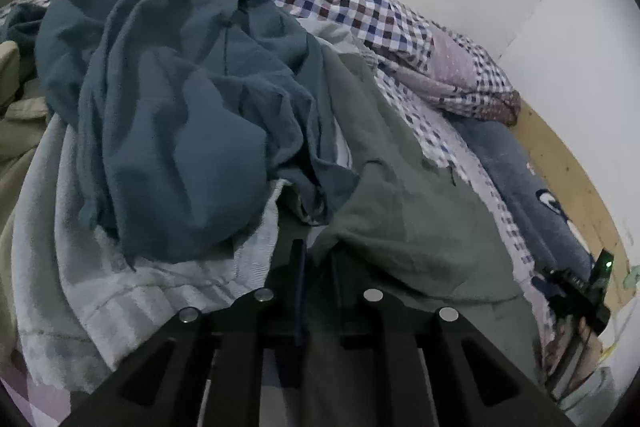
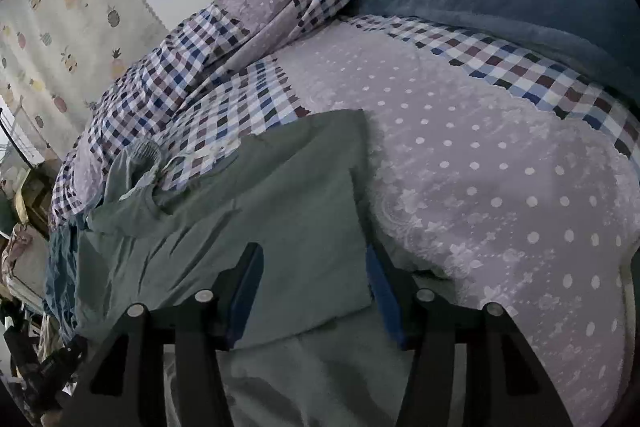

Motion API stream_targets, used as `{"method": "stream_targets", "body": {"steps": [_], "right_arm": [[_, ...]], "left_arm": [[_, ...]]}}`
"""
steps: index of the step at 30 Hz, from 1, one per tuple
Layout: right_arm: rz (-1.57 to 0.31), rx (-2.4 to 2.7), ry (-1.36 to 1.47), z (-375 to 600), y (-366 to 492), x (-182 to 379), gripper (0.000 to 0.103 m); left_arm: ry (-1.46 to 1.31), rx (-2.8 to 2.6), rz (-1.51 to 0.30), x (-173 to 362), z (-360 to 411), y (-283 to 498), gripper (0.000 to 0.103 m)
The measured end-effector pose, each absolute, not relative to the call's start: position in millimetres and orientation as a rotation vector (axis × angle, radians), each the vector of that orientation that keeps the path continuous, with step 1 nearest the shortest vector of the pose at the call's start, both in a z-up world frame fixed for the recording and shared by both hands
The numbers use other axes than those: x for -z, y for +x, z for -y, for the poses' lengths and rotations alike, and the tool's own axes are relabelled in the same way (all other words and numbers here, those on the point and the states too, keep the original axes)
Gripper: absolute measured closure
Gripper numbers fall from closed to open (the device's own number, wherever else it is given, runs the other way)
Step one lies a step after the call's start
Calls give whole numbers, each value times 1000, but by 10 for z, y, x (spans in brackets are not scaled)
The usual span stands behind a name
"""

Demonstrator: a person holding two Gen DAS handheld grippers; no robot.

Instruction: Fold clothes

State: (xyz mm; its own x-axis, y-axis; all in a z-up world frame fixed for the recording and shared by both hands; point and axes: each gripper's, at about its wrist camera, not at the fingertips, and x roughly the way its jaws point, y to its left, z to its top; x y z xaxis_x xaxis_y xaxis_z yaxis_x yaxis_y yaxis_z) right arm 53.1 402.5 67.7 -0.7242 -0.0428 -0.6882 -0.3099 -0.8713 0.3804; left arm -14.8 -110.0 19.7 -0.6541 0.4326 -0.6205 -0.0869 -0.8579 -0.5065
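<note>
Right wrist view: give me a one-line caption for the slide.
Right gripper open over the folded edge of a grey-green garment lying on a dotted and checked quilt.

text: none readable | labels: none | brands: none | numbers: none | signs: none

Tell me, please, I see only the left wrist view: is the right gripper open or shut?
Observer: Open. The right gripper has one finger on each side of a folded part of the grey-green shirt.
Operator: Where is the collar of the shirt?
Observer: The collar lies at the far left of the right wrist view, beside the checked quilt.
</note>
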Motion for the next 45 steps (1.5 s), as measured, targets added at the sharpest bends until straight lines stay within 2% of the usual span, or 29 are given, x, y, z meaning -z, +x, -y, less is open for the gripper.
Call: {"method": "stream_targets", "body": {"steps": [7,9,10,11,15,17,18,21,24,35,42,45], "right_arm": [[-739,-2709,-1046,-3976,580,-729,46],[-755,-2717,-1020,-3957,617,-768,46],[-759,-2725,-1007,-3934,648,-799,46],[-762,-2739,-989,-3900,695,-840,46],[-674,-2843,-915,-3650,980,-1049,44],[-600,-2895,-867,-3486,1185,-1142,43],[-573,-2917,-844,-3413,1293,-1173,41],[-572,-2990,-768,-3176,1803,-1199,40],[-583,-3033,-739,-2982,2215,-1186,28],[-510,-3093,-860,-2468,3025,-1068,27],[-726,-2972,-896,-2760,3226,-986,27],[-726,-2964,-923,-2754,3274,-963,27]], "left_arm": [[-1099,-2602,720,-329,1320,15,91],[-1076,-2630,749,-389,1410,102,79],[-1053,-2646,766,-423,1469,174,59],[-1028,-2660,785,-456,1526,249,46],[-927,-2686,835,-582,1677,625,38],[-900,-2688,818,-610,1719,831,24],[-883,-2679,812,-614,1739,951,22],[-872,-2634,816,-582,1797,1302,20],[-899,-2603,852,-520,1832,1623,20],[-1057,-2530,885,-233,1752,2351,20],[-1206,-2511,871,-11,1688,2550,20],[-1228,-2525,894,57,1712,2619,20]]}}
